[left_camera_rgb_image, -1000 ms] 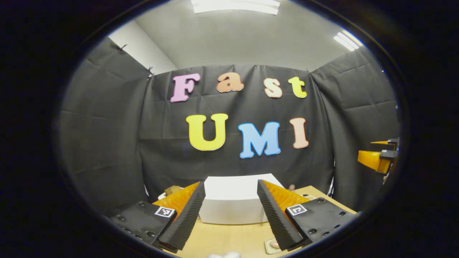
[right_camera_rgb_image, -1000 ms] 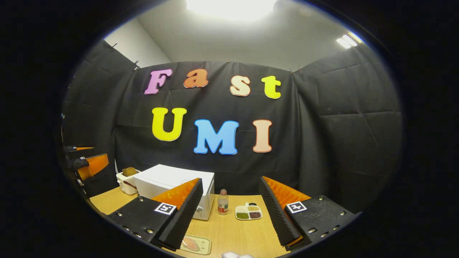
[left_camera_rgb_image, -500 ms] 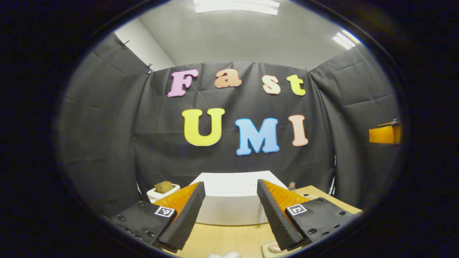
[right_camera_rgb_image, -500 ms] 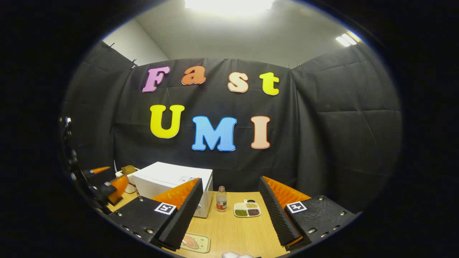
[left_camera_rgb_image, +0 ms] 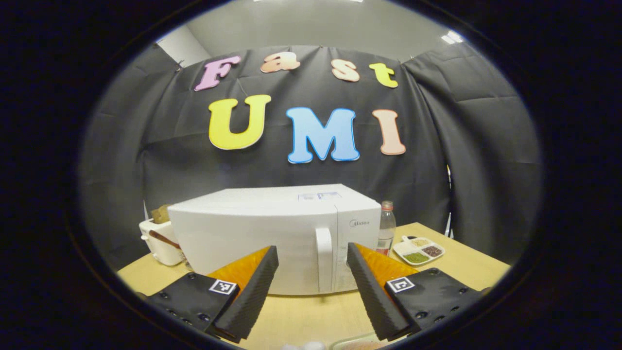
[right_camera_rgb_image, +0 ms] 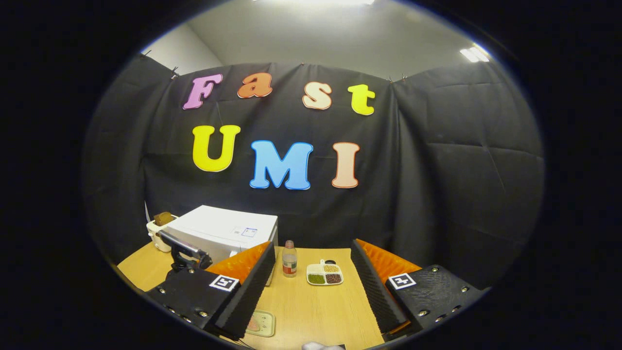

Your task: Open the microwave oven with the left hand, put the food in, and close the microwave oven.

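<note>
Left gripper view is showing the left hand-held gripper with its two fingers spread wide and nothing between them, aimed at the front of the white microwave oven, which is standing closed on the wooden counter. The door handle, a pale vertical bar with its long axis running up and down, is lying straight ahead of this hand-held gripper, framed in the gap between the fingers and a little toward the right one, with clear space separating them. That alignment is the relation the opening move is turning on: the fingers would seemingly need to go forward and straddle the upright bar from either side. Right gripper view is showing the right hand-held gripper likewise spread and empty, with the oven sitting off to its left and farther away, so the left one is looking like the nearer. The food, something pinkish on a small tray, is lying on the counter just below the right gripper's left finger. A bottle and a divided dish are standing beside the oven, and a toaster behind its far side.
</note>
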A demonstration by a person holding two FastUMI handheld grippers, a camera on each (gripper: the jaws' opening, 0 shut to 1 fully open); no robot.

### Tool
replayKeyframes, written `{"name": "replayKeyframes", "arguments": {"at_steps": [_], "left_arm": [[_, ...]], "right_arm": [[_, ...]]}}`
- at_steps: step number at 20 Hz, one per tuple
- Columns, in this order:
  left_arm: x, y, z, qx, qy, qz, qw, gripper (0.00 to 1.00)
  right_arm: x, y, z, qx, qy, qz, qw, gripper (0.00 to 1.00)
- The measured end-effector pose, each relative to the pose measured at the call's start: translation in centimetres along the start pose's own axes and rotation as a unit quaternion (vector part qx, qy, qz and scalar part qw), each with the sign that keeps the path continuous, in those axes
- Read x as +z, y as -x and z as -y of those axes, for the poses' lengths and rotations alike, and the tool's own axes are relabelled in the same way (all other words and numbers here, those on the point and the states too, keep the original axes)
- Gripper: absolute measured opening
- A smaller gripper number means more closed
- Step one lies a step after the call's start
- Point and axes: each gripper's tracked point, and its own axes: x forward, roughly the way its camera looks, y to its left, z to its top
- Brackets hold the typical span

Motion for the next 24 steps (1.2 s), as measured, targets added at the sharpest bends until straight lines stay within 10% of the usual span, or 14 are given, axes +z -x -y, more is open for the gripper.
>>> {"name": "replayKeyframes", "arguments": {"at_steps": [8, 15, 24], "left_arm": [[-3.5, -6.8, 0.6, 0.009, 0.006, -0.023, 1.000, 0.95], [-4.9, -7.0, 0.6, 0.011, 0.019, -0.054, 0.998, 0.29], [-5.0, -6.8, 0.6, -0.013, 0.011, -0.065, 0.998, 0.23]], "right_arm": [[-2.5, -2.2, 0.7, -0.015, -0.005, -0.039, 0.999, 0.96], [-2.7, -1.9, 1.1, -0.023, -0.002, -0.039, 0.999, 0.96], [-3.2, -0.2, 0.4, -0.015, -0.005, -0.041, 0.999, 0.96]]}}
